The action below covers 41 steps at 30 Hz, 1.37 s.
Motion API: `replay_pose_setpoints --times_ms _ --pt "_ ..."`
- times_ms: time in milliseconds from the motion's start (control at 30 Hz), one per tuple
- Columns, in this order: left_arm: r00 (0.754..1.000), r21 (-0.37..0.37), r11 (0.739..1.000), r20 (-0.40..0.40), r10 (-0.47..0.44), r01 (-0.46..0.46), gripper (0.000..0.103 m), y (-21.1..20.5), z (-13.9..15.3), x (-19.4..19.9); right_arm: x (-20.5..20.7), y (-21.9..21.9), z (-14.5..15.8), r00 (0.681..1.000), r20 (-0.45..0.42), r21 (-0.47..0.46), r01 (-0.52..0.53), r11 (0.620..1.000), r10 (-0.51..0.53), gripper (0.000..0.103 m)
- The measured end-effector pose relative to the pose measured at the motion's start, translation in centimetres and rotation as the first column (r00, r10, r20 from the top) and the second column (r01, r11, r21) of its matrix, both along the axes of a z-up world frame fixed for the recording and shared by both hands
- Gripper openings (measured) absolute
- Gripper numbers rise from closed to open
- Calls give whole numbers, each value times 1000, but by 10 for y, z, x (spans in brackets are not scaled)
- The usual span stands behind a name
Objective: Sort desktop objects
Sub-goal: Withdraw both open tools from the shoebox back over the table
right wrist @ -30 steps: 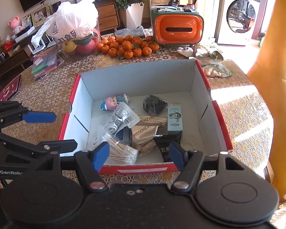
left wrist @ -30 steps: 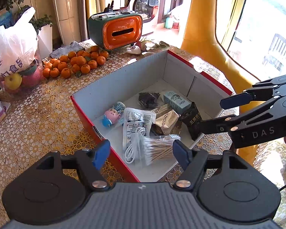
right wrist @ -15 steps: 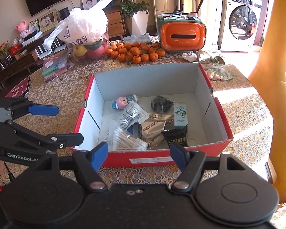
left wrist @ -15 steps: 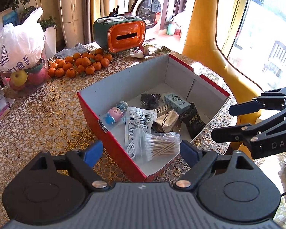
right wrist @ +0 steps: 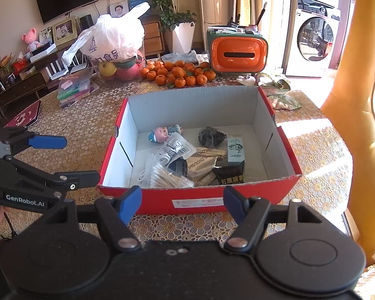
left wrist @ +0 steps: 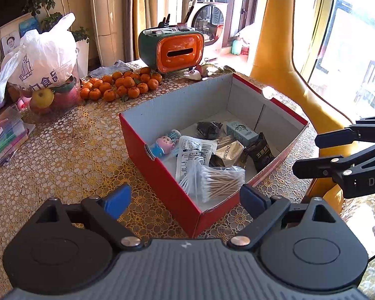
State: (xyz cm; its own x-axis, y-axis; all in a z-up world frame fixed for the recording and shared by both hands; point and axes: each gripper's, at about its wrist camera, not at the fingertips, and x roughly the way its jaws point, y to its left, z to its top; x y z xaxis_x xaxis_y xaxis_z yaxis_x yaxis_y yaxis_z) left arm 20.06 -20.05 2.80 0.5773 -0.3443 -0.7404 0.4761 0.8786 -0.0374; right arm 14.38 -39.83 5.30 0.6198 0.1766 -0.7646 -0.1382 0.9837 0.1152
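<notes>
Holding both tools back from the red box (right wrist: pixel 200 201), you have each hand-held gripper empty at this moment. Your left hand-held gripper (left wrist: pixel 185 200) has just been opening, and its blue pads stand wide with nothing between them but the near corner of the box seen beyond. Your right hand-held gripper (right wrist: pixel 182 203) is likewise released, jaws apart over the box's near wall.

On the lace-covered desk (right wrist: pixel 82 125) the box sits at about 12 o'clock from the right tool, open-topped, so everything in it can be reached from above. Inside lie the sorted things: a bag of cotton swabs (right wrist: pixel 170 177) at the near left, a white packet (right wrist: pixel 177 147) partly over it, a small pink-faced figurine (right wrist: pixel 162 133) toward 11 o'clock, a dark snack pouch (right wrist: pixel 231 175) near the front wall, and a pale green carton (right wrist: pixel 236 150) just behind it. They overlap loosely, which suggests they were dropped in rather than arranged.

Mandarins (right wrist: pixel 180 73) cluster at 12 o'clock beyond the box, beside an orange tissue holder (right wrist: pixel 238 53). Judging by the empty jaws, collecting looks largely done.
</notes>
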Motion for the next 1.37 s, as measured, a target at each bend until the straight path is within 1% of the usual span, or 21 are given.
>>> replay_pose_setpoints --times_ms 67,133,267,300,367,433,500,600,667,733,800,1067,1233,1367 --pt "1000 17 1000 25 8 -9 94 1 -1 -6 -4 -1 -1 1000 6 24 4 1000 -4 72" --pt "999 30 999 33 13 -14 94 1 -1 -10 -6 -1 -2 1000 7 38 3 999 -4 72" --pt "999 13 1000 22 24 -24 94 4 -1 -16 -11 5 -6 999 2 -22 32 999 -32 72" --pt "999 9 1000 20 27 -27 94 6 0 -18 -13 5 -6 999 4 -19 38 999 -38 72" --pt "999 10 999 15 35 -35 94 7 0 -21 -16 3 -6 999 10 19 40 999 -40 72" --pt "999 5 999 18 40 -40 94 9 0 -25 -19 4 -6 999 15 29 41 999 -42 72" --pt "999 9 999 30 36 -36 94 8 1 -29 -22 9 -6 999 31 0 39 999 -39 72" --pt "997 42 998 69 44 -47 94 5 1 -38 -27 15 -5 998 60 -22 37 999 -36 72" --pt "997 22 999 62 38 -39 94 5 0 -41 -31 18 -6 997 69 -22 39 999 -37 72" --pt "998 18 999 57 36 -37 94 4 -1 -44 -35 21 -8 996 76 -25 40 999 -38 72" --pt "998 19 999 58 36 -37 94 3 -3 -46 -38 23 -11 997 71 -35 36 999 -34 72" --pt "999 -31 999 27 33 -32 94 8 -10 -49 -45 24 -18 998 54 -26 40 999 -38 72" --pt "999 -27 999 31 41 -40 94 10 -13 -50 -47 24 -20 998 52 -34 43 998 -41 72" --pt "999 -26 999 24 27 -26 94 10 -13 -52 -49 25 -22 998 47 -29 43 999 -42 72"
